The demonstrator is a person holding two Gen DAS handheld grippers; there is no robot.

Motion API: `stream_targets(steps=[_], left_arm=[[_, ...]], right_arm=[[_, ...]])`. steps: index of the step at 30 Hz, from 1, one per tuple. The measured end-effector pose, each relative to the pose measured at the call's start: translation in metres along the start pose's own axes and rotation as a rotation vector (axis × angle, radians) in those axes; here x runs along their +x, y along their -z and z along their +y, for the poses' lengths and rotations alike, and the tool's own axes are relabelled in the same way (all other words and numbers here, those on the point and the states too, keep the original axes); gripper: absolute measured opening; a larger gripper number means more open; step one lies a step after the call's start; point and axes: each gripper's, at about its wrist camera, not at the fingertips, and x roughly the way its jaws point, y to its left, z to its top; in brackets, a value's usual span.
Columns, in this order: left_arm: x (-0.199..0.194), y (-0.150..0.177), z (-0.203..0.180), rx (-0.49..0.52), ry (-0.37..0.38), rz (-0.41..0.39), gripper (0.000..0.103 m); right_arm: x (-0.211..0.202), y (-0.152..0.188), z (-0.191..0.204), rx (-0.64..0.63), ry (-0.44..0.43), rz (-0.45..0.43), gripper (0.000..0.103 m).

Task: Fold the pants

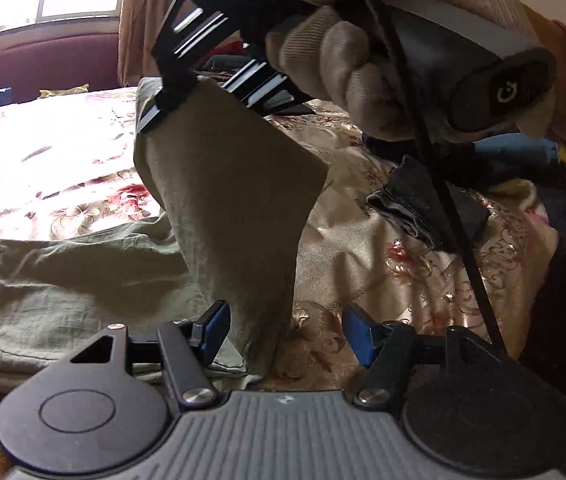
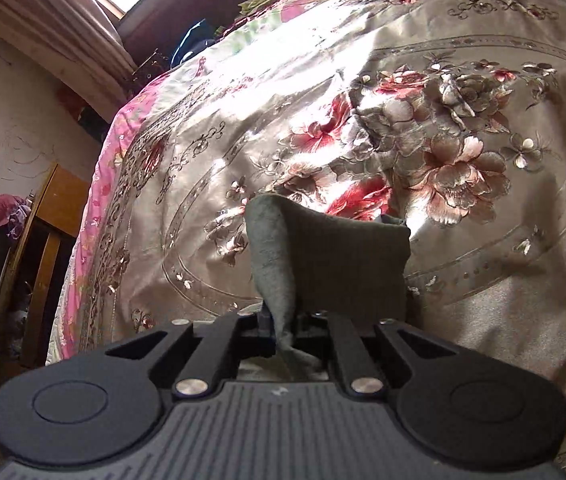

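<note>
Olive green pants (image 1: 63,280) lie crumpled on the floral bedspread (image 1: 363,216) in the left wrist view. One end of them (image 1: 235,168) is lifted off the bed, pinched in my right gripper (image 1: 175,92), which a gloved hand (image 1: 343,68) holds high. The lifted strip hangs down between the blue pads (image 1: 357,336) of my left gripper (image 1: 287,334). That gripper stands open, and its right pad is clear of the cloth. In the right wrist view the right gripper (image 2: 281,330) is shut on a fold of the pants (image 2: 335,256), which stands up in front of the camera.
A heap of dark clothes (image 1: 423,204) lies on the bed to the right. A maroon headboard (image 1: 43,68), curtain (image 1: 143,12) and window lie beyond. In the right wrist view the bed's pink edge (image 2: 99,200) drops off at the left beside wooden furniture (image 2: 47,216).
</note>
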Motion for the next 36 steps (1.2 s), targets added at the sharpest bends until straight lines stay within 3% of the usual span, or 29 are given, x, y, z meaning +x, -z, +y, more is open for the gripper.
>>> stream_targets(steps=[3,7,14,18,21,24,28,30,32,36], left_arm=[[0.003,0.000,0.008,0.002,-0.075,-0.013,0.075],[0.003,0.001,0.037,-0.131,-0.063,0.011,0.075],[-0.018,0.009,0.075,-0.328,-0.082,-0.024,0.074],[-0.036,0.022,0.095,-0.458,-0.085,-0.053,0.075],[-0.041,0.027,0.104,-0.528,-0.083,-0.060,0.075],[-0.047,0.031,0.106,-0.539,-0.078,-0.073,0.075],[-0.057,0.032,0.104,-0.533,-0.072,-0.086,0.075],[-0.064,0.033,0.103,-0.536,-0.065,-0.097,0.075],[-0.076,0.037,0.101,-0.538,-0.058,-0.115,0.075],[-0.104,0.041,0.093,-0.490,-0.076,-0.167,0.075]], right_arm=[[0.027,0.013,0.035,-0.082,0.029,0.067,0.011],[0.060,0.027,0.063,-0.128,0.048,0.141,0.012],[0.089,0.038,0.087,-0.132,0.036,0.233,0.013],[0.083,0.041,0.094,-0.175,0.042,0.215,0.015],[0.081,0.041,0.102,-0.244,0.090,0.191,0.029],[0.090,0.048,0.113,-0.396,0.135,0.242,0.047],[0.103,0.059,0.114,-0.613,0.235,0.257,0.049],[0.107,0.054,0.102,-0.605,0.223,0.270,0.049],[0.108,0.049,0.090,-0.577,0.176,0.317,0.049],[0.102,0.058,0.084,-0.638,0.102,0.446,0.049]])
